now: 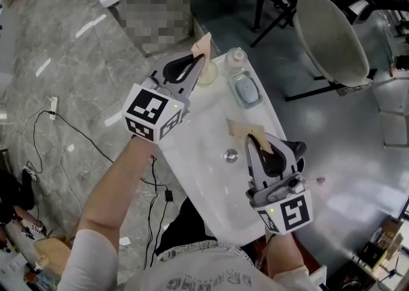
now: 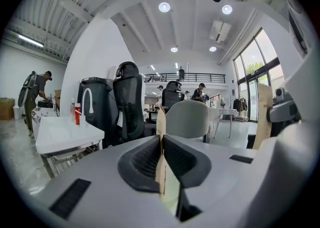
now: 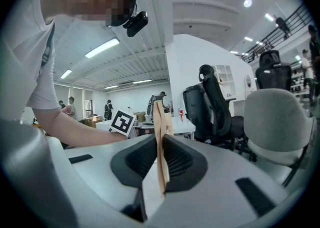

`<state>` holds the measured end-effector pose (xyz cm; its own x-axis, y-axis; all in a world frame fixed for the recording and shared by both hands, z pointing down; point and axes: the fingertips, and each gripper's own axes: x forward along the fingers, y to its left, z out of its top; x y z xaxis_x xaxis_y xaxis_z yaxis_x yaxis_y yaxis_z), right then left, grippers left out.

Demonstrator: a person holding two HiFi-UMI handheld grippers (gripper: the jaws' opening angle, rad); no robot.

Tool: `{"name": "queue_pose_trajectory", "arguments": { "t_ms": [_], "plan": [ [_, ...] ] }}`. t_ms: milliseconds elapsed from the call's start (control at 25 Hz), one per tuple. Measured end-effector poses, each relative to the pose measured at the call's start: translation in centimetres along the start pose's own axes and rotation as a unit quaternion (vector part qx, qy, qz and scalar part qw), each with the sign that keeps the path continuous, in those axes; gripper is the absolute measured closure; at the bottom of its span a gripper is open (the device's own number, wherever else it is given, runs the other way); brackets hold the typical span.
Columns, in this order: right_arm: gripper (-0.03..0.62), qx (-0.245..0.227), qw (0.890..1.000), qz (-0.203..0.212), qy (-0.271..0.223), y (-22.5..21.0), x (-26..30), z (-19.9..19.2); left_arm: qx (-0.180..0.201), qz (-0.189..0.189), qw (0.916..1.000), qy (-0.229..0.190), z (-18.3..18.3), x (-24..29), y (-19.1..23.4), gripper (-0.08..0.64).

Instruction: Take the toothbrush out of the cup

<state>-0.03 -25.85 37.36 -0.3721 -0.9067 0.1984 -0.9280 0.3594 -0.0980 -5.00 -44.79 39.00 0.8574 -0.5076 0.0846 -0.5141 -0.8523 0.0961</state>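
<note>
A pale cup (image 1: pixel 208 75) stands at the far end of the white washbasin (image 1: pixel 204 181). My left gripper (image 1: pixel 202 47) hangs just above and beyond the cup, pointing level. Its tan pads are pressed together in the left gripper view (image 2: pixel 161 122), and nothing shows between them. My right gripper (image 1: pixel 243 128) hovers over the basin's right side near the drain (image 1: pixel 231 154). Its jaws are shut too, with the pads flat against each other and nothing in them (image 3: pixel 161 117). No toothbrush shows in any view, and I cannot see into the cup.
A clear bottle (image 1: pixel 236 58) and a grey soap dish (image 1: pixel 246 89) sit on the basin's far right corner. A pale shell chair (image 1: pixel 329 34) stands beyond it. Cables (image 1: pixel 64 128) trail on the floor at left. Black office chairs (image 2: pixel 127 96) and a white table (image 2: pixel 65 132) stand ahead.
</note>
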Motion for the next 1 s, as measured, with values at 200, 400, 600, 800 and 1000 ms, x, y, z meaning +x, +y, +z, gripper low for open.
{"name": "queue_pose_trajectory", "arguments": {
  "t_ms": [200,400,600,800,1000],
  "plan": [
    [0.548,-0.004,1.0,0.0,-0.015,0.2,-1.8,1.4,0.017,0.001,0.9998,-0.011,2.3,-1.1,-2.1,0.525],
    [0.548,-0.01,1.0,0.001,-0.028,0.2,-3.8,2.4,0.027,0.003,0.9993,-0.023,4.3,-2.4,-4.6,0.526],
    [0.548,-0.01,0.999,0.005,-0.04,0.8,-5.8,3.1,0.029,0.008,0.9992,-0.028,5.6,-4.1,-7.1,0.526],
    [0.548,-0.009,0.999,0.007,-0.048,1.0,-8.3,3.6,0.032,0.014,0.999,-0.029,6.5,-5.7,-9.9,0.526],
    [0.548,-0.011,0.998,0.017,-0.054,1.1,-10.3,4.0,0.035,0.027,0.9987,-0.027,6.8,-7.4,-11.8,0.528]
  ]
}}
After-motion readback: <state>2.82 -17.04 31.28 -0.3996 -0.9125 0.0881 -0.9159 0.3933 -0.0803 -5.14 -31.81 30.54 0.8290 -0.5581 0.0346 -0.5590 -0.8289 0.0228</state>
